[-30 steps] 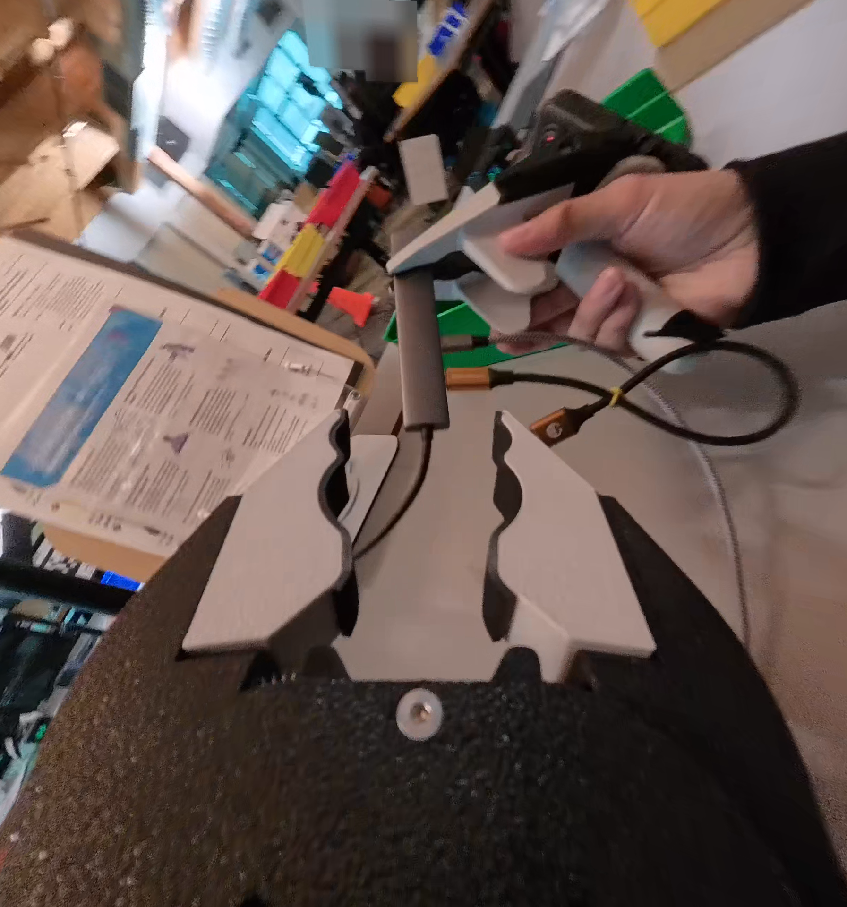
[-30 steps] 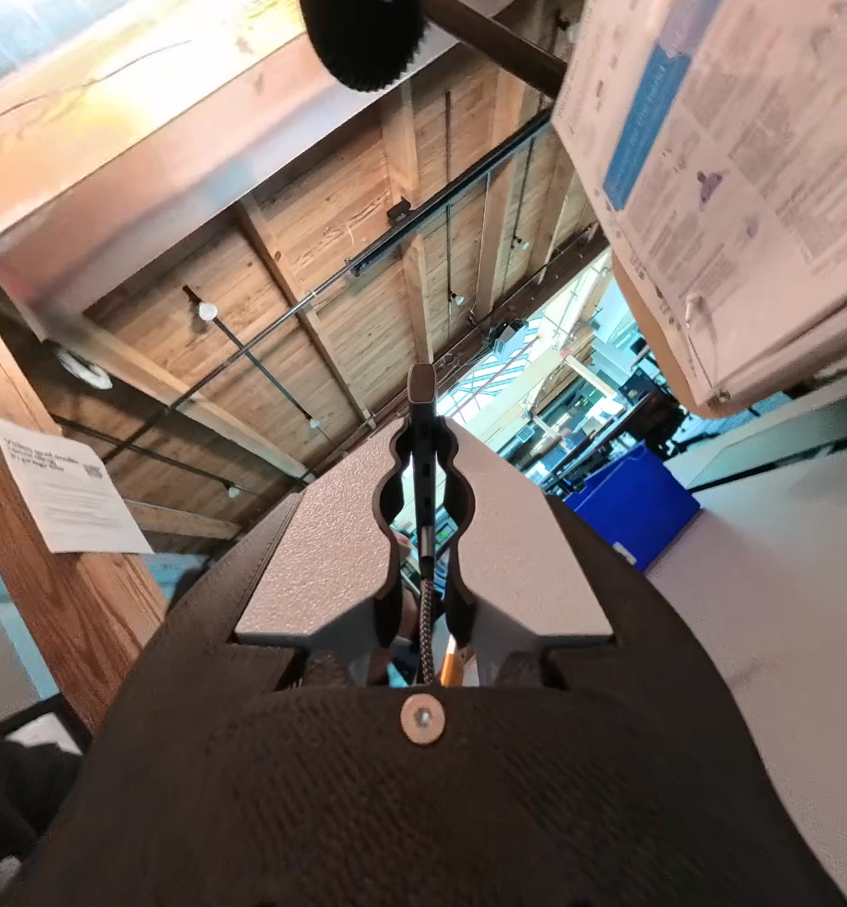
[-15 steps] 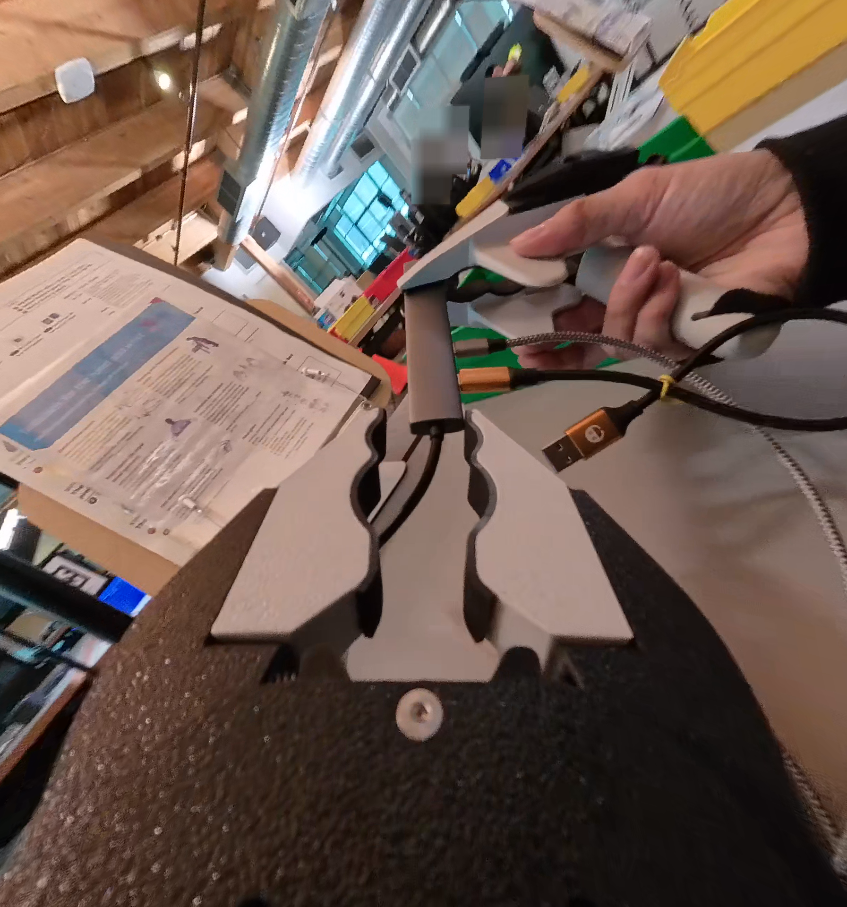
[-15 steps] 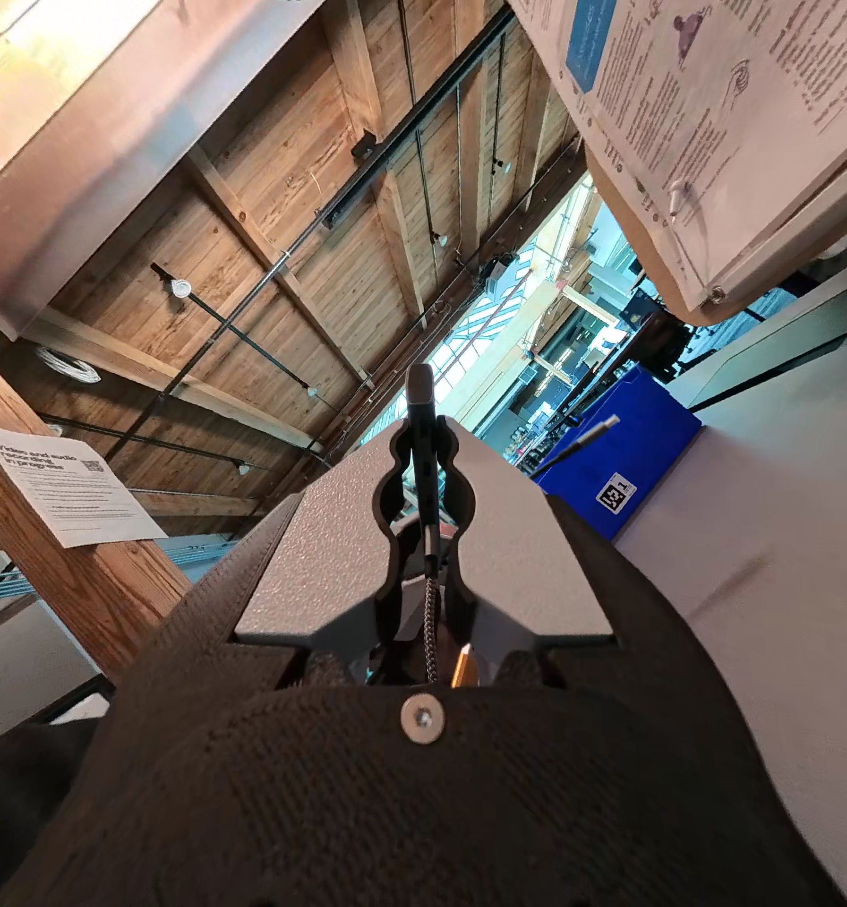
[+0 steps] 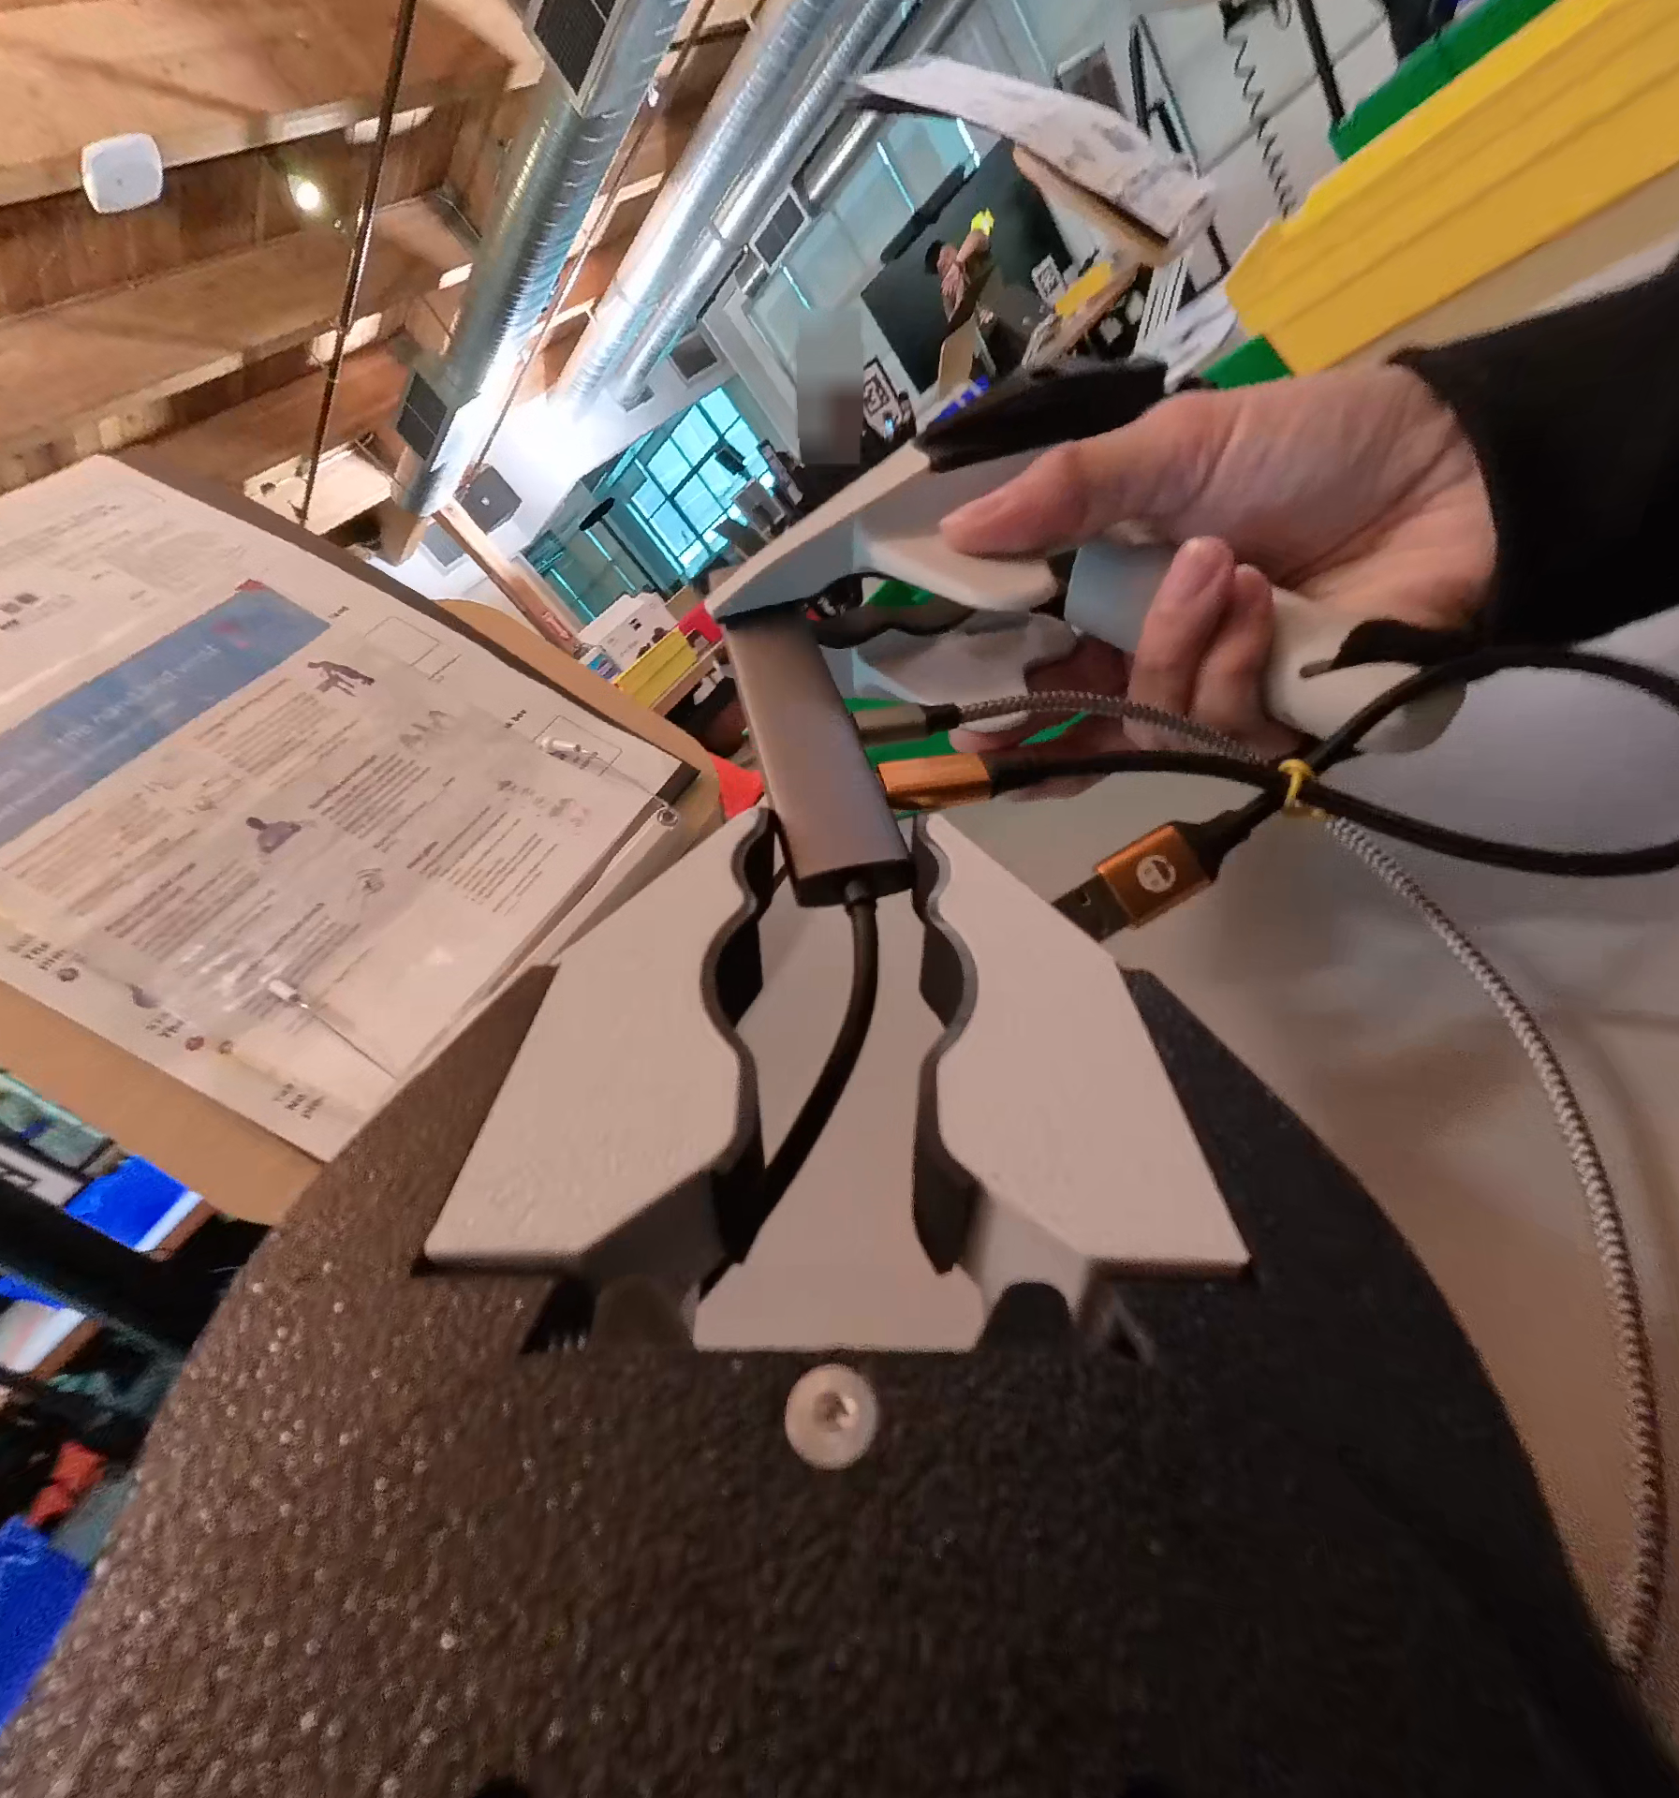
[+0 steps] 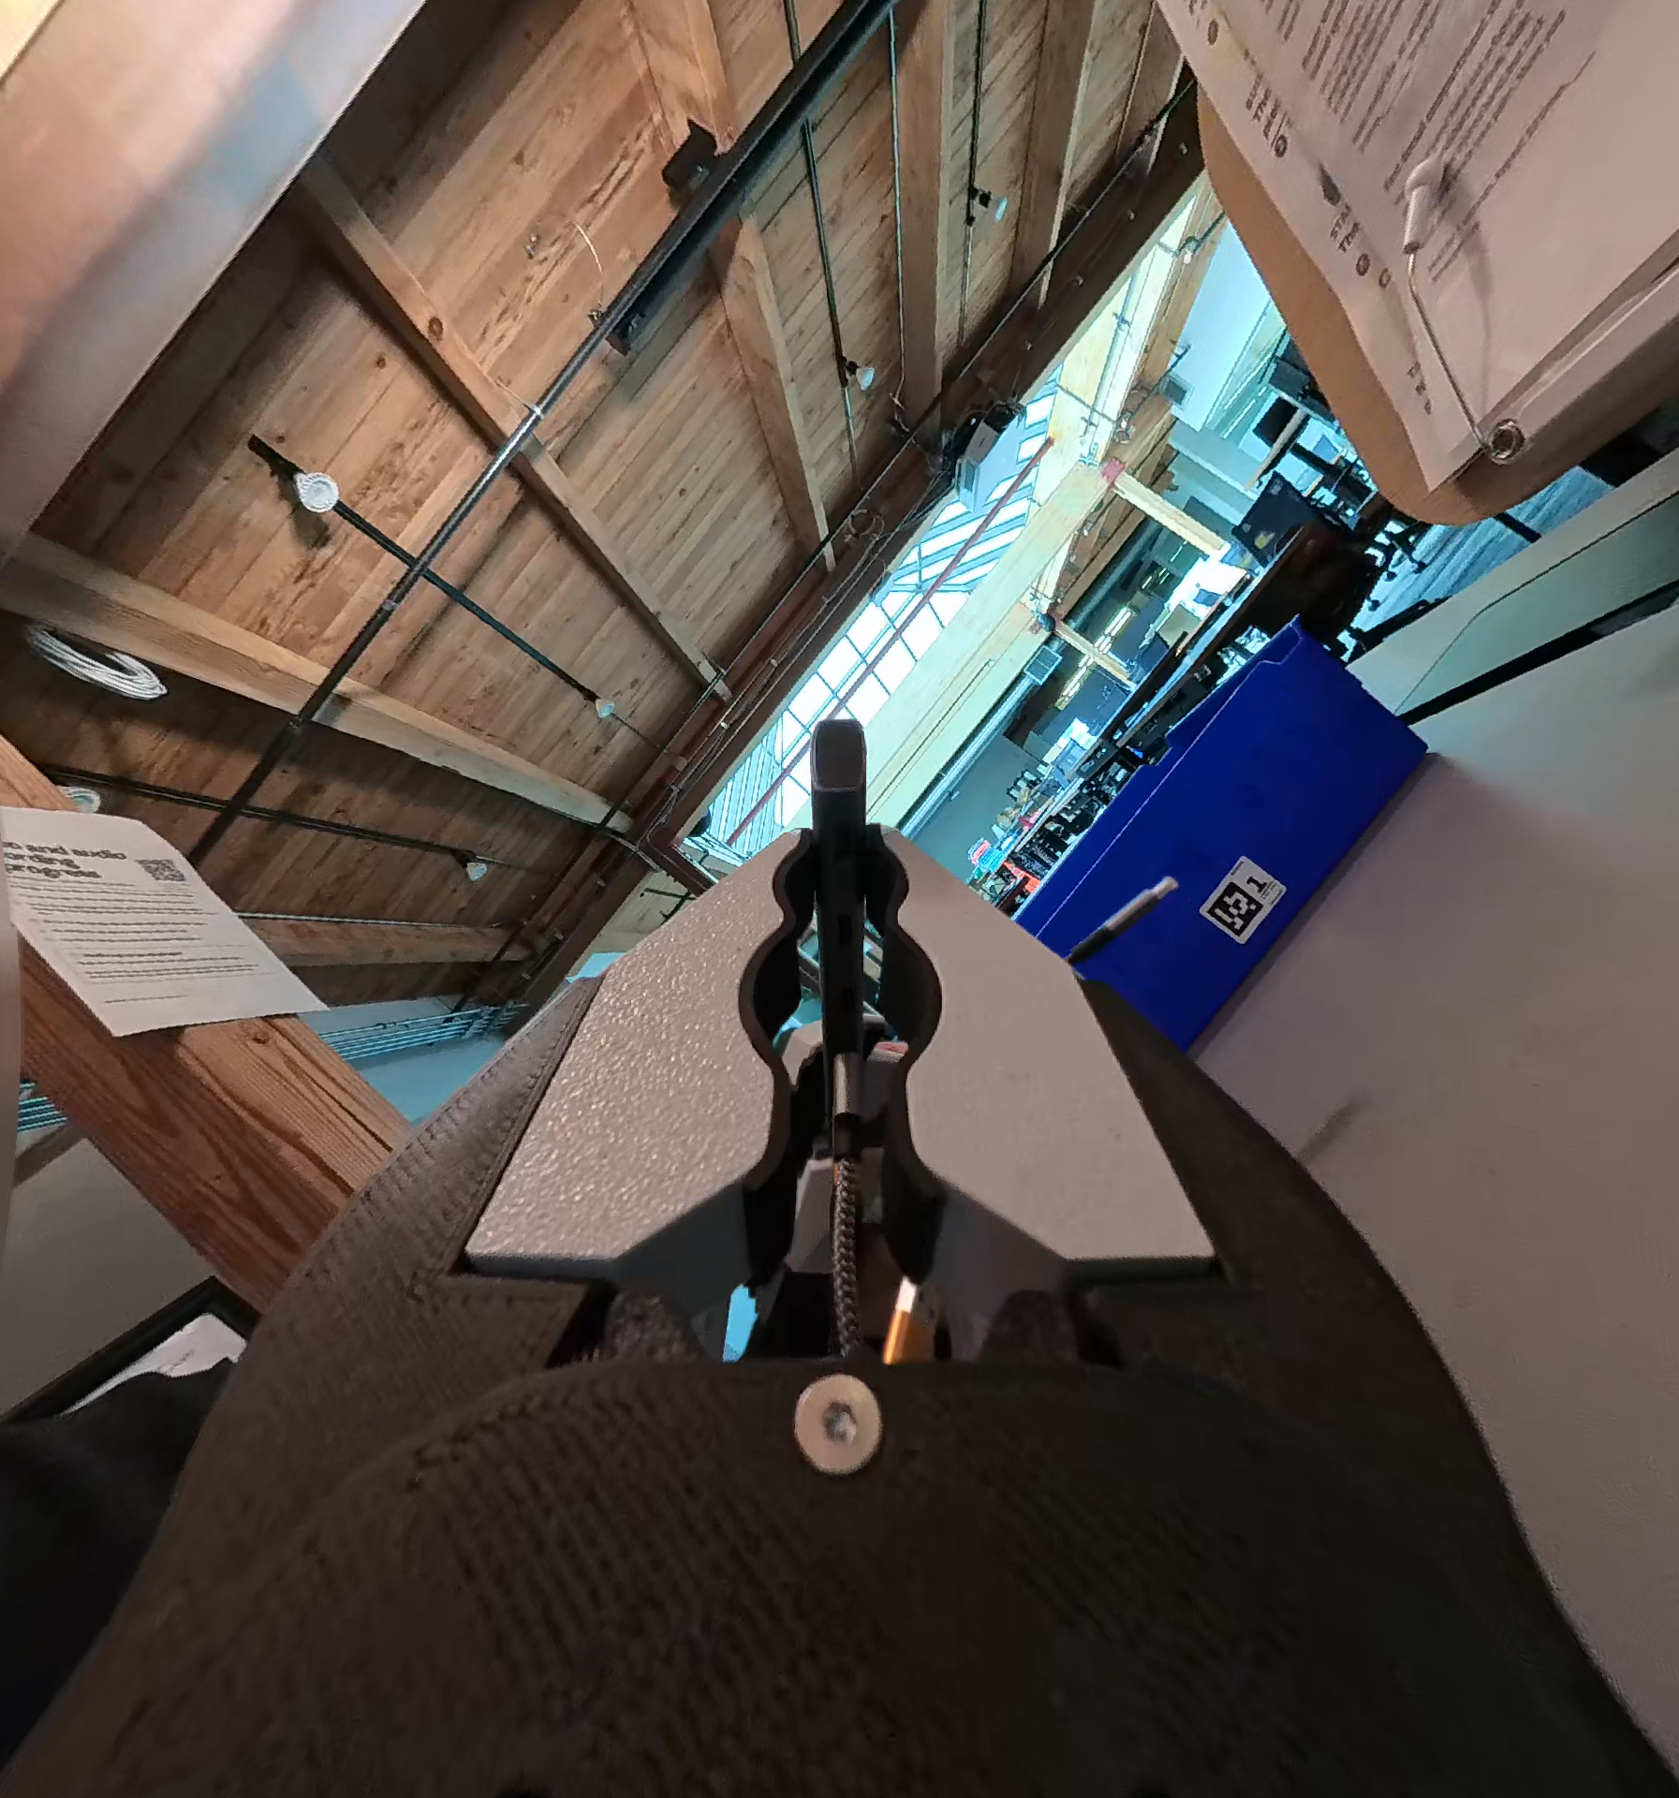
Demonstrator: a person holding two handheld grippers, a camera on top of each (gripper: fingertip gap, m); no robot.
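Note:
A slim grey USB hub [image 5: 816,769] is held in the air between both grippers. My left gripper [image 5: 843,848] has its fingertips closed on the hub's lower end, and the hub's black lead [image 5: 830,1031] runs down between the fingers. My right gripper [image 6: 840,856] is shut on the hub [image 6: 835,778], seen edge-on; in the left wrist view it [image 5: 796,593] grips the hub's top, with a hand [image 5: 1253,525] around it. A braided cable [image 5: 1001,705] and an orange plug [image 5: 932,778] sit in the hub's side. A loose orange plug [image 5: 1156,876] hangs beside it.
A board with a printed sheet [image 5: 232,827] stands at the left. A grey table [image 5: 1399,1070] lies below. A blue bin [image 6: 1234,856] stands at the table's far edge. A wooden post with a paper [image 6: 183,1070] is at the left. Yellow and green blocks [image 5: 1448,195] lie behind.
My left gripper's fingers have narrowed from wide open to closed on the hub's lower end. Both views have tilted upward toward the ceiling. The right gripper keeps its hold.

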